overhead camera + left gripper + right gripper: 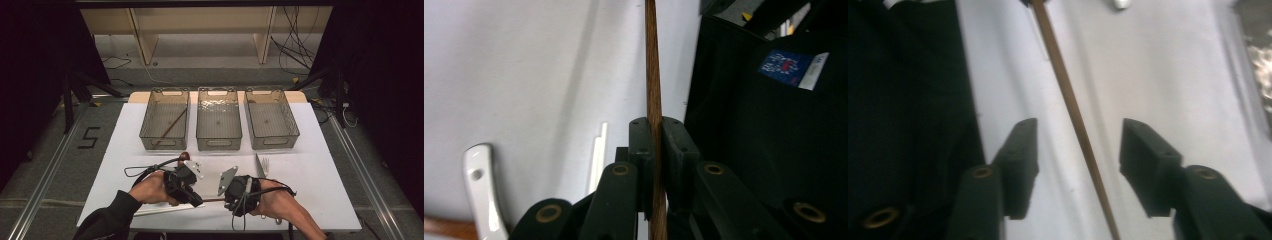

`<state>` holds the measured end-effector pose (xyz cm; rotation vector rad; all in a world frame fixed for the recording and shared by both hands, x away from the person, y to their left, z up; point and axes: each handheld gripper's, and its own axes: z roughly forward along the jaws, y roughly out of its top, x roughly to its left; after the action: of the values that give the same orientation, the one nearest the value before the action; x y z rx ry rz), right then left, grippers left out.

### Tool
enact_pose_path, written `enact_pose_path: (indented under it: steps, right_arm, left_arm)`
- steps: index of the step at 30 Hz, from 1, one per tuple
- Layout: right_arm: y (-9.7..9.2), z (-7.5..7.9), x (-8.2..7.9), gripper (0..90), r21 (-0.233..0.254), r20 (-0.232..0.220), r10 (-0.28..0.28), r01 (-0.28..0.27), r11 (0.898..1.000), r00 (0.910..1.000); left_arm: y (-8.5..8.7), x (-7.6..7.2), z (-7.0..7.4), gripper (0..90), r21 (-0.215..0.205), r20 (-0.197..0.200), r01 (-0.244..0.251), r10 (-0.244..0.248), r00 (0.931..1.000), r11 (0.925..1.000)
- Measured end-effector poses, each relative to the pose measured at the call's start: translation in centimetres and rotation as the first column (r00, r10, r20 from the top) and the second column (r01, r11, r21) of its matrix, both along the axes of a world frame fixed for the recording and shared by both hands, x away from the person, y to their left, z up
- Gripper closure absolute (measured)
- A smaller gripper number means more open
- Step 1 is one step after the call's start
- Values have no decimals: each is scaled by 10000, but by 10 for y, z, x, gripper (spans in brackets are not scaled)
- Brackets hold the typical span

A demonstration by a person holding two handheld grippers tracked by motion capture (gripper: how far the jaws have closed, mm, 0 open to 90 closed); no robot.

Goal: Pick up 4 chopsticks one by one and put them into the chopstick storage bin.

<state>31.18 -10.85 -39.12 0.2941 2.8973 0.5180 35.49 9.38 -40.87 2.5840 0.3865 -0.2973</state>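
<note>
Wooden chopstick [653, 75] is clamped in the left gripper [654, 150] alone, right gripper [1078, 150] released around it; a one-ended hold risks droop or slip.

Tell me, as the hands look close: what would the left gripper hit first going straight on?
Probably the right gripper, its black body close ahead along the thin brown wooden stick that the left gripper clamps; depth is unclear.

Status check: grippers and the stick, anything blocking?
Left gripper shut on wooden stick. Right gripper open, stick between jaws, untouched. White utensil lies beside; nothing blocking.
</note>
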Motion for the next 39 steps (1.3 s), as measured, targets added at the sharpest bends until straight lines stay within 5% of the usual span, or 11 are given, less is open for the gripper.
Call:
enact_pose_path:
  steps: [5, 8, 11, 23, 24, 25, 27, 31, 32, 36, 39]
  right_arm:
    - [-11, 4, 8, 416, 744, 75, -1057, 1048, 9917, 9944]
    - [-16, 5, 11, 397, 1100, 212, -1595, 1562, 9816, 9870]
    - [-21, 4, 14, 374, 1418, 355, -1858, 1791, 9736, 9819]
    - [-39, -6, 16, 320, 1702, -27, -2925, 2886, 9422, 9563]
    - [-39, -8, 15, 313, 1834, -157, -3207, 3180, 9302, 9471]
    - [-41, -9, 15, 308, 1800, -192, -3147, 3129, 9326, 9490]
    - [-44, -12, 14, 299, 1845, -279, -3410, 3401, 9221, 9397]
    - [-50, -16, 14, 294, 1812, -405, -3538, 3551, 9171, 9344]
    - [-51, -16, 13, 294, 1811, -488, -3685, 3711, 9108, 9283]
    - [-55, -18, 12, 290, 1841, -475, -3701, 3723, 9097, 9278]
    - [-58, -19, 10, 289, 1819, -542, -3705, 3740, 9094, 9272]
  left_arm:
    - [12, 8, 5, 834, -55, 386, -804, 806, 9960, 9967]
    - [20, 12, 8, 834, 257, 812, -1350, 1326, 9878, 9905]
    - [32, 17, 11, 834, 52, 897, -1822, 1810, 9794, 9832]
    - [63, 32, 20, 834, -739, 1381, -3424, 3496, 9267, 9367]
    - [64, 33, 22, 834, -774, 1418, -3468, 3546, 9242, 9347]
    - [65, 33, 23, 834, -857, 1481, -3584, 3676, 9181, 9296]
    - [69, 35, 27, 834, -933, 1648, -3712, 3820, 9093, 9239]
    - [81, 45, 34, 834, -1267, 1888, -4349, 4521, 8718, 8915]
    - [84, 48, 36, 834, -1320, 1932, -4436, 4619, 8656, 8865]
    - [94, 60, 44, 834, -1575, 2233, -4839, 5084, 8316, 8608]
    - [102, 71, 51, 834, -1713, 2408, -5269, 5540, 7969, 8325]
